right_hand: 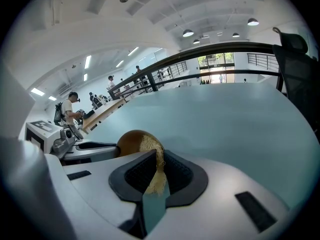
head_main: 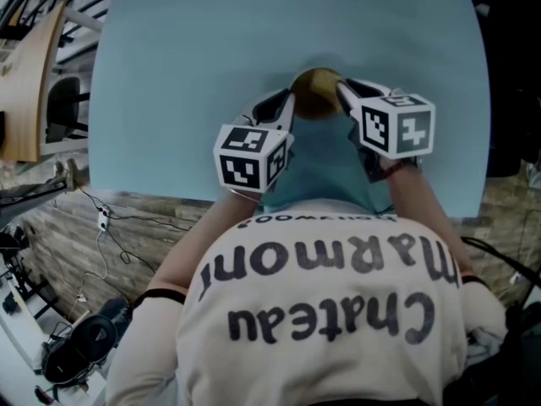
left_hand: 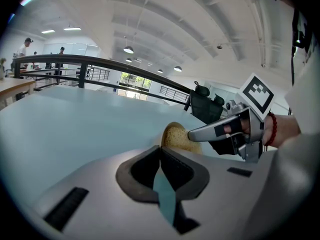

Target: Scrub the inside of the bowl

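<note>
Left gripper (head_main: 283,110) pinches brown bowl (head_main: 314,93) at its rim (a brace, presumably); right gripper (head_main: 344,93) clamps fibrous scrubber (right_hand: 152,151) inside it.

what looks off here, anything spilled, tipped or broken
Nothing stands out. The table shows no spill, the bowl looks whole, and the right tool is shut on a scrubber right at the bowl. Whether the bowl sits flat or tilted cannot be told.
</note>
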`<state>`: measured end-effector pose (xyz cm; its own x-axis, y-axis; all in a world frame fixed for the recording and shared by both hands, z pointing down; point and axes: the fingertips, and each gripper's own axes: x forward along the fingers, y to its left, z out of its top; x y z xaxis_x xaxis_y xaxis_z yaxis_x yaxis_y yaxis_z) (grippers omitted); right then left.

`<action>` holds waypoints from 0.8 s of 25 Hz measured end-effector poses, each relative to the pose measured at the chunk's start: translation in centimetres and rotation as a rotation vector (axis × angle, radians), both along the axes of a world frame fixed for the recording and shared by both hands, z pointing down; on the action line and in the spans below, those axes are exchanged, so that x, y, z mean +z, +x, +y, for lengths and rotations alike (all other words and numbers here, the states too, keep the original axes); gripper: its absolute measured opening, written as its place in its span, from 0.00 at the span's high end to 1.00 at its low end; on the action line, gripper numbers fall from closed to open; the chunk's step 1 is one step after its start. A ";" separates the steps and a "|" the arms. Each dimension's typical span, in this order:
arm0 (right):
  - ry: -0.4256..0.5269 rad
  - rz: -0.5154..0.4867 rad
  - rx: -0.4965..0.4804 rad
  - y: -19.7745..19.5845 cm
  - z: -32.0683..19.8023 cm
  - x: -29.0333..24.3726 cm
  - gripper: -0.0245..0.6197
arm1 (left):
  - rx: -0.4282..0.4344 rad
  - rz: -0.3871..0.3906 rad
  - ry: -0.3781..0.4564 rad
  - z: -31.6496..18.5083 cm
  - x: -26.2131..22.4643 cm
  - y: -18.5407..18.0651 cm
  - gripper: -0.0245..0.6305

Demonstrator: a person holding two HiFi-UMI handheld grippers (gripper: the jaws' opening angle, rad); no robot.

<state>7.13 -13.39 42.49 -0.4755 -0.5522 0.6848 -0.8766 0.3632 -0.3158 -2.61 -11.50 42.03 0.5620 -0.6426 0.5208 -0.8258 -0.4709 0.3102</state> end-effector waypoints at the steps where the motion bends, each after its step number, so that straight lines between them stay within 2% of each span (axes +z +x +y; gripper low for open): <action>1: 0.002 0.000 0.000 0.0 0.0 0.0 0.86 | 0.000 0.000 -0.001 0.0 0.0 0.0 0.94; 20: 0.026 -0.011 0.003 -0.1 -0.1 -0.6 0.86 | 0.000 0.001 -0.002 0.2 0.0 0.4 0.94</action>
<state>6.99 -13.51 41.89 -0.4809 -0.5716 0.6648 -0.8744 0.3685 -0.3157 -2.22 -11.30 42.07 0.5629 -0.6413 0.5214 -0.8253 -0.4707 0.3121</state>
